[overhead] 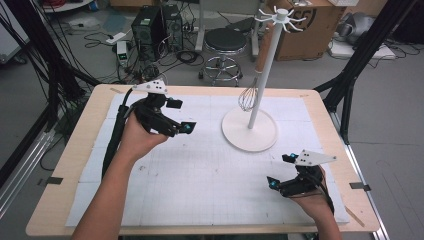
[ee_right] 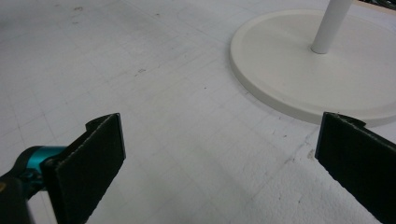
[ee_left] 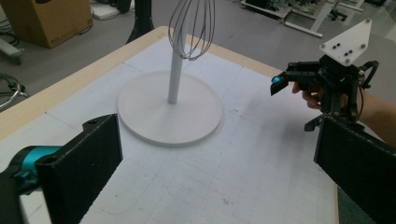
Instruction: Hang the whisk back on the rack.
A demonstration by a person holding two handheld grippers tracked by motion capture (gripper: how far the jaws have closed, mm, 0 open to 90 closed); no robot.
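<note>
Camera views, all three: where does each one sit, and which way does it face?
High view: above the person's side, looking down on the table; forearms and both tools show.
Left gripper view: rides the left tool, facing the whisk and stand base; its open jaws and the right tool show.
Right gripper view: rides the right tool, facing the mat; its open jaws show.
All share the stand base.

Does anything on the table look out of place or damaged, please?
Nothing stands out. The whisk hangs beside the pole of the white stand, which sits upright and flat on the mat. Both tongs, left and right, are open and hold nothing.
</note>
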